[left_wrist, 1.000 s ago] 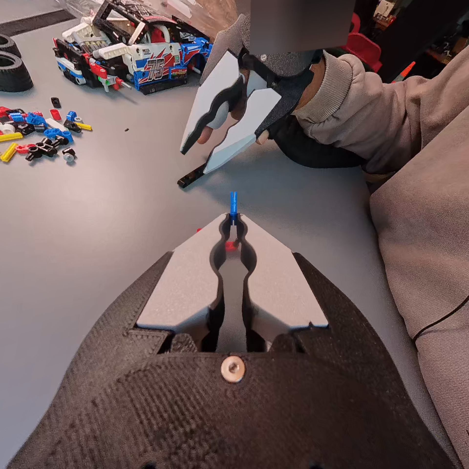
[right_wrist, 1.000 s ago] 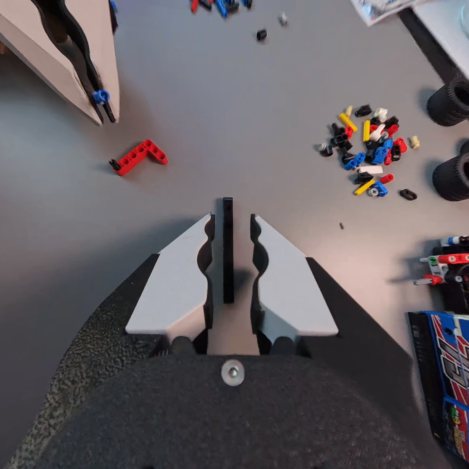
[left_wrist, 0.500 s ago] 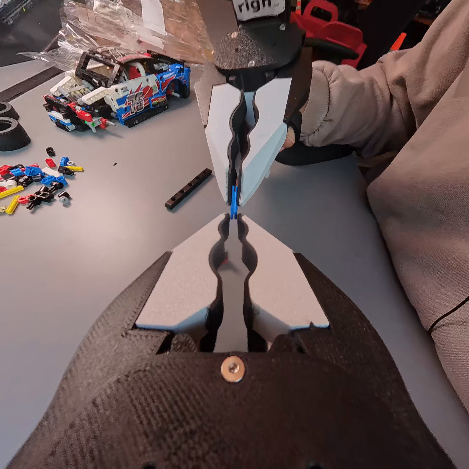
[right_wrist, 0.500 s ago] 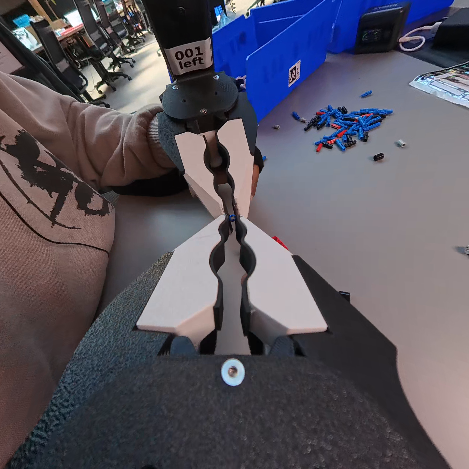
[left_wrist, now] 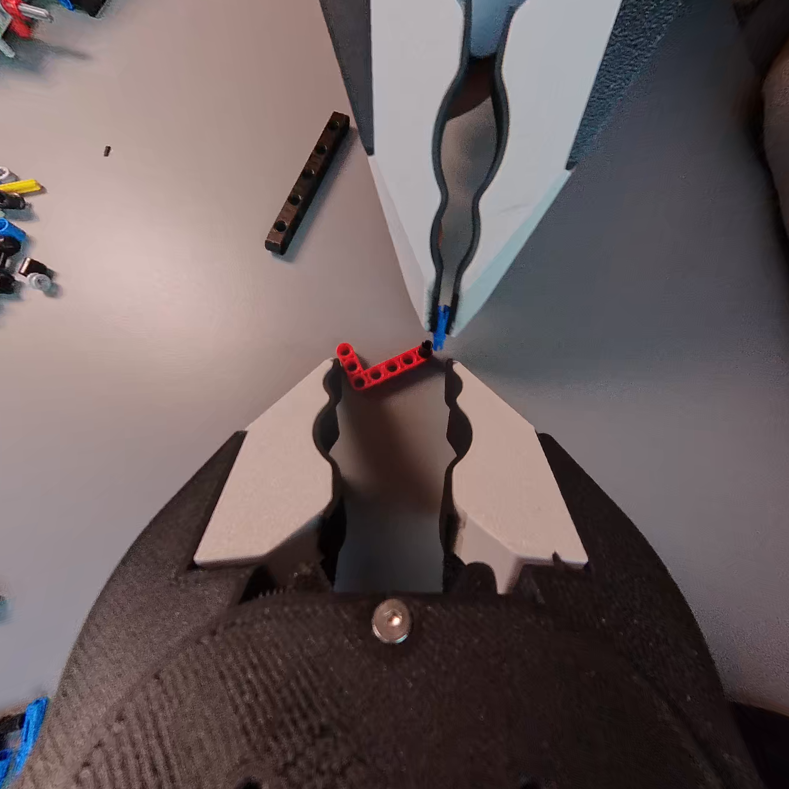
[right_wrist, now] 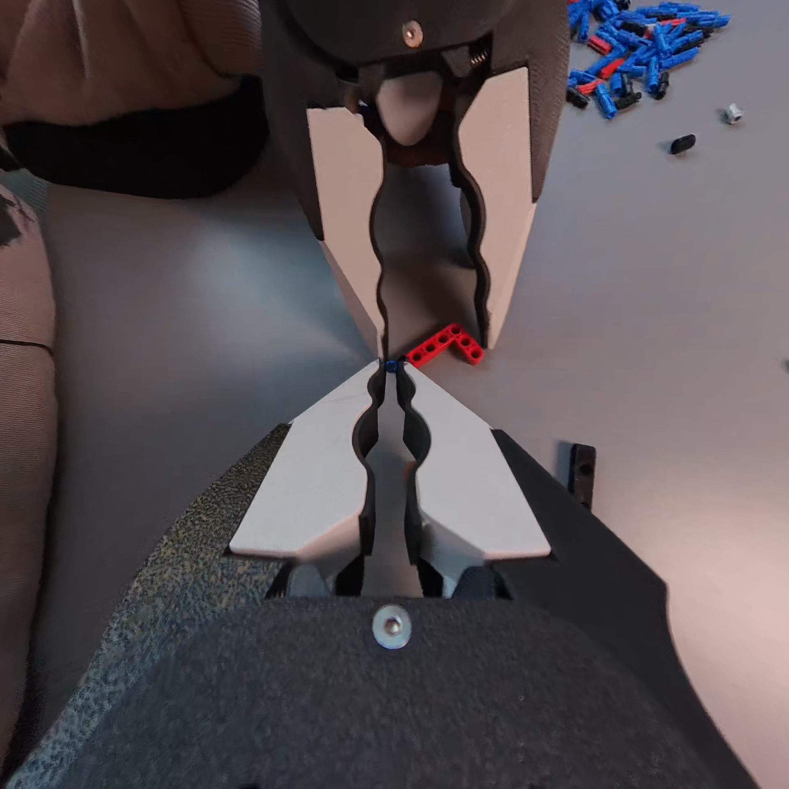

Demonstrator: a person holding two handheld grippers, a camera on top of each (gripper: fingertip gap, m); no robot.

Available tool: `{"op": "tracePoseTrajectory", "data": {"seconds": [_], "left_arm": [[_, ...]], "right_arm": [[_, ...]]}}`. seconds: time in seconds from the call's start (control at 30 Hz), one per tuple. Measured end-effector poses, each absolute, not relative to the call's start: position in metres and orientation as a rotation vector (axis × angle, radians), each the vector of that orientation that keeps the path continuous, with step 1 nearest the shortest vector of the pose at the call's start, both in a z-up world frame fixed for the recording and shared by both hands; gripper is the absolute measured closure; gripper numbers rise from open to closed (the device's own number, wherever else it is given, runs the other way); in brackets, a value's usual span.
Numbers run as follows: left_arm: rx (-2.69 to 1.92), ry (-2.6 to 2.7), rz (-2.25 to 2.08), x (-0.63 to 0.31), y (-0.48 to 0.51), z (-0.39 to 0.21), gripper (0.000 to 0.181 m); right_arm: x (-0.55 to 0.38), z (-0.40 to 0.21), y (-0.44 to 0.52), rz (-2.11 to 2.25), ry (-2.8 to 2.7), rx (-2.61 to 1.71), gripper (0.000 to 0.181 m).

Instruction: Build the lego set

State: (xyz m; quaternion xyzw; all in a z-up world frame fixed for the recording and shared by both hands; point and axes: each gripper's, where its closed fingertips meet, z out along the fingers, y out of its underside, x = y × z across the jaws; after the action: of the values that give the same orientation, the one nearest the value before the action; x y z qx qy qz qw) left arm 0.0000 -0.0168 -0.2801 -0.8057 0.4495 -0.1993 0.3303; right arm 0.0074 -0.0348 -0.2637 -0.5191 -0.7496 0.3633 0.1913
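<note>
In the left wrist view my left gripper (left_wrist: 392, 363) is open and low over the grey table. A red L-shaped beam (left_wrist: 380, 369) lies flat between its fingertips, with a black pin (left_wrist: 426, 346) in its right end. The pads do not press on the beam. My right gripper (right_wrist: 390, 368) is shut on a small blue pin (right_wrist: 390, 366). From the left wrist view the blue pin (left_wrist: 440, 325) sticks out of the right gripper's tips, just beside the black pin. The right wrist view shows the open left gripper (right_wrist: 433, 346) over the red beam (right_wrist: 444, 343).
A long black beam (left_wrist: 309, 183) lies on the table left of the right gripper; one end shows in the right wrist view (right_wrist: 582, 474). Loose small parts (left_wrist: 17, 239) lie at the far left. A heap of blue pins (right_wrist: 632, 55) lies far right. A sleeve (right_wrist: 128, 64) is behind. Left and right tips are no more than a few centimetres apart.
The blue pin passed from my left gripper to my right one, which shut on it. The left gripper then opened wide and came down around the red beam. The right gripper left the black beam.
</note>
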Motion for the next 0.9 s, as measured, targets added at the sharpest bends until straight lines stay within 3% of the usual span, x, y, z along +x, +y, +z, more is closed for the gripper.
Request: {"op": "tracePoseTrajectory", "data": {"seconds": [0.23,0.33,0.47,0.73,0.9], "left_arm": [[-2.169,1.144,-0.504,-0.002,-0.039,-0.28,0.145],[-2.2,1.144,-0.528,-0.006,-0.049,-0.279,0.149],[-2.216,1.181,-0.549,-0.011,-0.062,-0.279,0.157],[-2.114,1.062,-0.482,-0.012,-0.04,-0.273,0.142],[-2.09,1.089,-0.436,-0.003,-0.036,-0.278,0.152]], "right_arm": [[0.015,-0.254,-0.01,0.996,-2.049,-1.506,0.178],[0.013,-0.24,-0.043,1.137,-2.093,-1.406,0.179],[0.01,-0.261,-0.063,0.988,-2.227,-1.341,0.178],[0.008,-0.246,-0.034,0.99,-2.215,-1.395,0.178],[0.0,-0.249,-0.031,0.916,-2.3,-1.35,0.179]]}}
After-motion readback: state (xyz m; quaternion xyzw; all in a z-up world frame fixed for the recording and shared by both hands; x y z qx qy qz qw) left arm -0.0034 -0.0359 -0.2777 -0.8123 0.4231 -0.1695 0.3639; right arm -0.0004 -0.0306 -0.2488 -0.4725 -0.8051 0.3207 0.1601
